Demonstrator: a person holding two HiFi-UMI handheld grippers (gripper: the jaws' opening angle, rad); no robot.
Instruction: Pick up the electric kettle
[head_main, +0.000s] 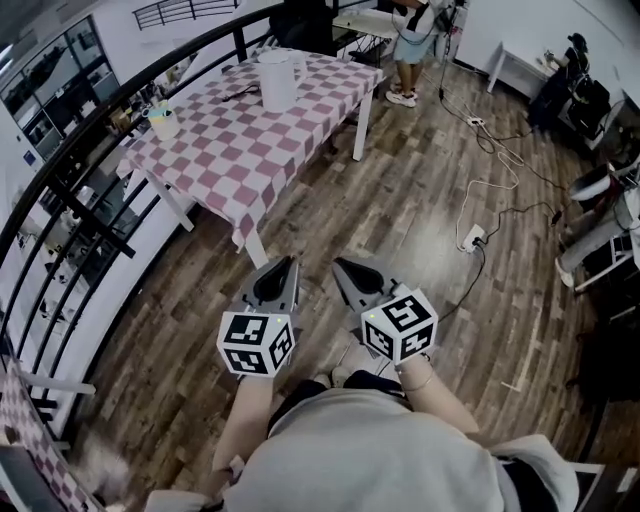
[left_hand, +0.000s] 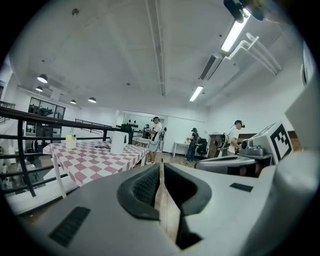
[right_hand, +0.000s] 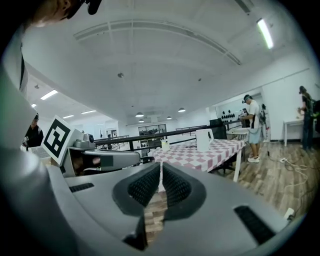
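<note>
Grey-clad shoulders (head_main: 380, 450) of the wearer are cut off by the lower edge of the head view. Ahead of them, the left gripper (head_main: 289, 262) and right gripper (head_main: 339, 263) are held side by side over the wooden floor (head_main: 420, 180), each with jaws pressed together on nothing. The white electric kettle (head_main: 277, 80) is seen upright on the checked table (head_main: 250, 160), well apart from both grippers; its base is too small to make out. A standing person (head_main: 412, 45) beyond the table is cropped at the top edge.
</note>
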